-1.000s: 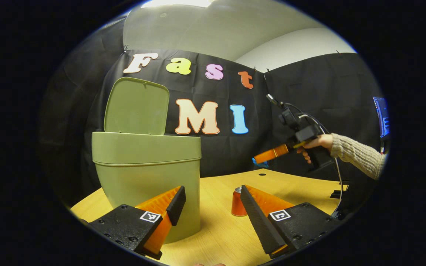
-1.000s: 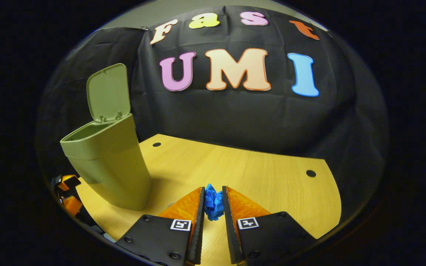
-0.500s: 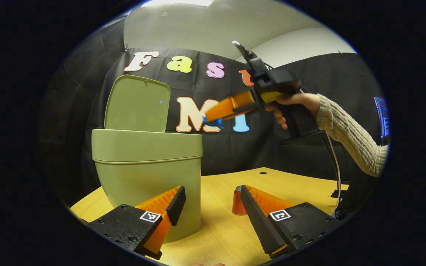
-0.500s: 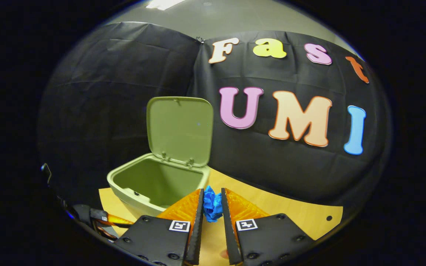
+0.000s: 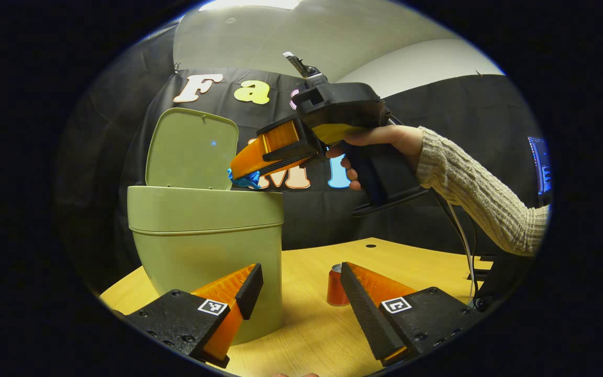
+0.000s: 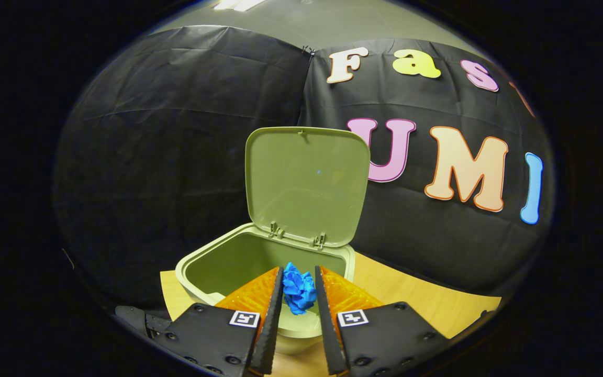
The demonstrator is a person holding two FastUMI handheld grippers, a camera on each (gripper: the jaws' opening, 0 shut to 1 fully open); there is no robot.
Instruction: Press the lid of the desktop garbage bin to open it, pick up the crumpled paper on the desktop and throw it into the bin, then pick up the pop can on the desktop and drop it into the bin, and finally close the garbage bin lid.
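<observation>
The bin stands on the desk with its lid up, so the first job is done. The right tongs hold the blue paper ball tight, right over the open bin. It has not been dropped in yet. The left tongs are wide and hold nothing. The can stands on the desk near the bin. Left to do: drop the paper, bin the can, shut the lid.

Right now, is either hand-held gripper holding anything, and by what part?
The right hand-held gripper pinches the crumpled paper by its sides, over the open bin. The left hand-held gripper is open, holding nothing.
</observation>
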